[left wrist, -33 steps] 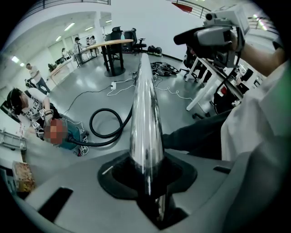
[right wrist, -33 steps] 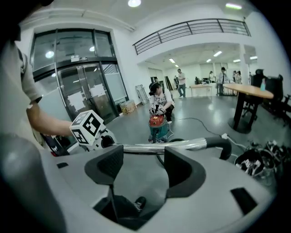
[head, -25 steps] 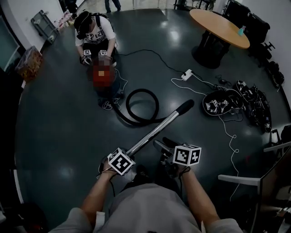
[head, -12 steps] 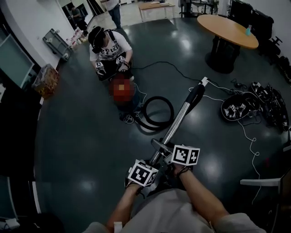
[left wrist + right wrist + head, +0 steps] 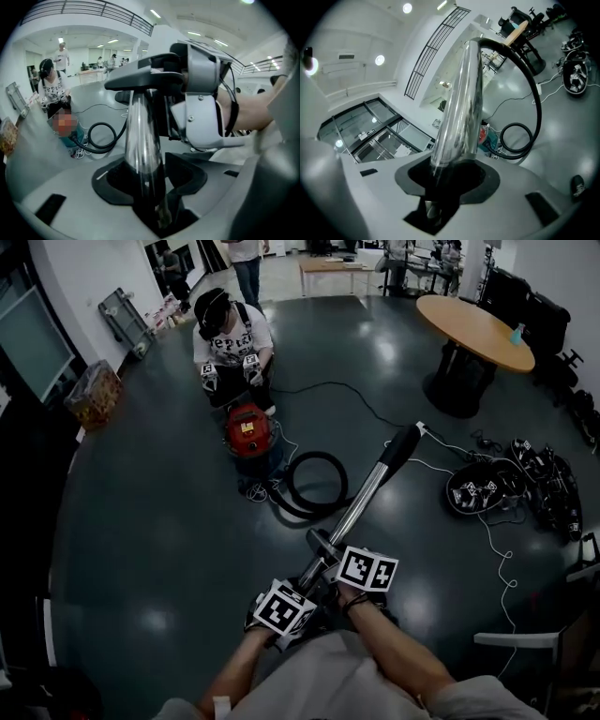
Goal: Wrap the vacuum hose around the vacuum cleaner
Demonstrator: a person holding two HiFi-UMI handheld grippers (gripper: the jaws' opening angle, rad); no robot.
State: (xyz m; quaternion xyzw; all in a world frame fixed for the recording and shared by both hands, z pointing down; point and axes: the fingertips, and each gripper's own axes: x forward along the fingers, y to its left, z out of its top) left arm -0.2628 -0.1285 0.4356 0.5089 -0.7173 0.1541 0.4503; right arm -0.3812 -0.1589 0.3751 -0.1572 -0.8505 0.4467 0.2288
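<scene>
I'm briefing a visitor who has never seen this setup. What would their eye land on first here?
The shiny metal wand slants from bottom centre toward mid-floor, running between the jaws of both grippers. The right gripper has just closed round it, and the left gripper has just eased wider. Beyond it, the black hose lies looped beside the red vacuum cleaner, where another person crouches.
</scene>
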